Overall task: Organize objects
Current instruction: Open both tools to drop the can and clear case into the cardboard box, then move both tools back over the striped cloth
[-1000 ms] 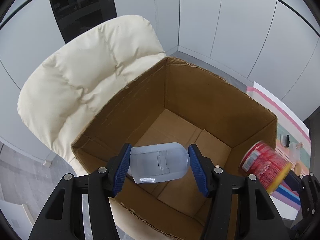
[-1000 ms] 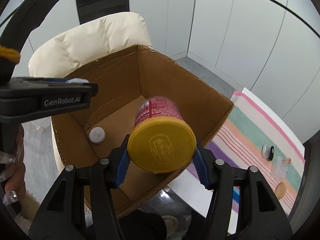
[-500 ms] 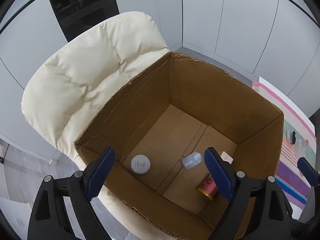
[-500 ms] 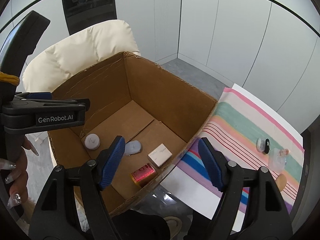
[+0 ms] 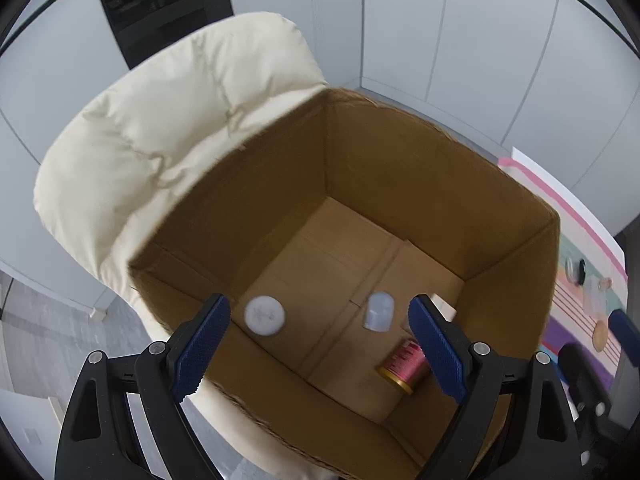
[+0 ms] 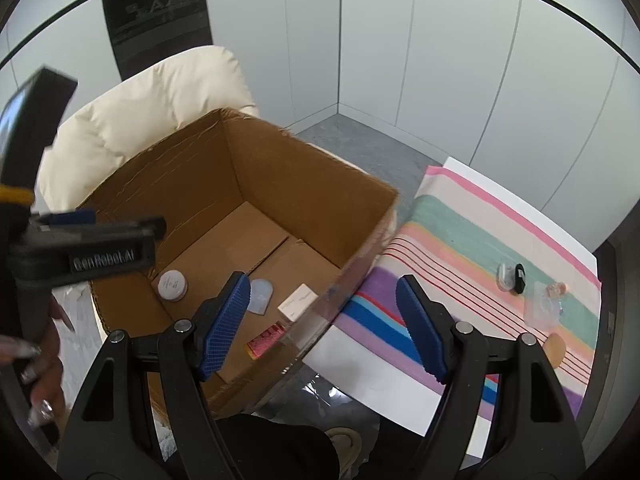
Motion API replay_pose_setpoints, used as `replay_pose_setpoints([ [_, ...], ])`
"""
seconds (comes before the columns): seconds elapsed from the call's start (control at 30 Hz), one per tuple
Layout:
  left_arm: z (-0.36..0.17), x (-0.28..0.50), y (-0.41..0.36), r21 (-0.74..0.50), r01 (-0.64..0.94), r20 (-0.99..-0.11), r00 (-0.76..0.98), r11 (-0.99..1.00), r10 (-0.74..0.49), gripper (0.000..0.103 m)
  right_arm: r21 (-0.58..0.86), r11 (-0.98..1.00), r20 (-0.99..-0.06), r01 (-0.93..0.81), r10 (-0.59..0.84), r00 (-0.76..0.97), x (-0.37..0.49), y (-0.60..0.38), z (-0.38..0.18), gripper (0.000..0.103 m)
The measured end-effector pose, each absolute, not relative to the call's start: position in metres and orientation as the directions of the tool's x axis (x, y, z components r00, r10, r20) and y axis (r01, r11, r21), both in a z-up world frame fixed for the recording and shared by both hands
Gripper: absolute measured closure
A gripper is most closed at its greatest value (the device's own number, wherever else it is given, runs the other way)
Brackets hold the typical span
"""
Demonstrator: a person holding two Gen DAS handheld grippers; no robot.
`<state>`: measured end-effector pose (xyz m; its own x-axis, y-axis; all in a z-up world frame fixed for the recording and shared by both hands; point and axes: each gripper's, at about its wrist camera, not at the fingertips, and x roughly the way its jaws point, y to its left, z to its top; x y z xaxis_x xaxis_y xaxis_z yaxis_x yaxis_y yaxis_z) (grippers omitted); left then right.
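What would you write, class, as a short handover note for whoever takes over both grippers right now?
Left gripper: open, empty, jaws just opened, above the cardboard box.
Right gripper: open, empty, jaws just opened, over the box's near corner.
In the box: round white jar, translucent bottle, red can on its side, small white carton.
Done: four items boxed.
Left: on the striped mat, a black-and-clear item, a clear bottle and a tan disc.
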<state>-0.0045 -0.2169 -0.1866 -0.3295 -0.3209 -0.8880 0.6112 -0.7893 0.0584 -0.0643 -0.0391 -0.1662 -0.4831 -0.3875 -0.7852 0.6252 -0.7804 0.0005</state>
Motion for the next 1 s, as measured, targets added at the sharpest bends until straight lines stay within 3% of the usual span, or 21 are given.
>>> replay_pose_setpoints([
  [0.5,-0.187,-0.048,-0.141,0.029,0.475,-0.884,-0.399,-0.879,-0.245,0.011,0.035,-0.887,-0.787,0.460,-0.308,-0.535,-0.094,0.049,-0.166,0.025],
  [1.0,-0.183,-0.115,0.003,0.049,0.209,-0.871,-0.469,-0.977,-0.144,0.011,0.029,-0.969,-0.798,0.245,-0.170,-0.578,-0.112,0.182,-0.172,0.025],
])
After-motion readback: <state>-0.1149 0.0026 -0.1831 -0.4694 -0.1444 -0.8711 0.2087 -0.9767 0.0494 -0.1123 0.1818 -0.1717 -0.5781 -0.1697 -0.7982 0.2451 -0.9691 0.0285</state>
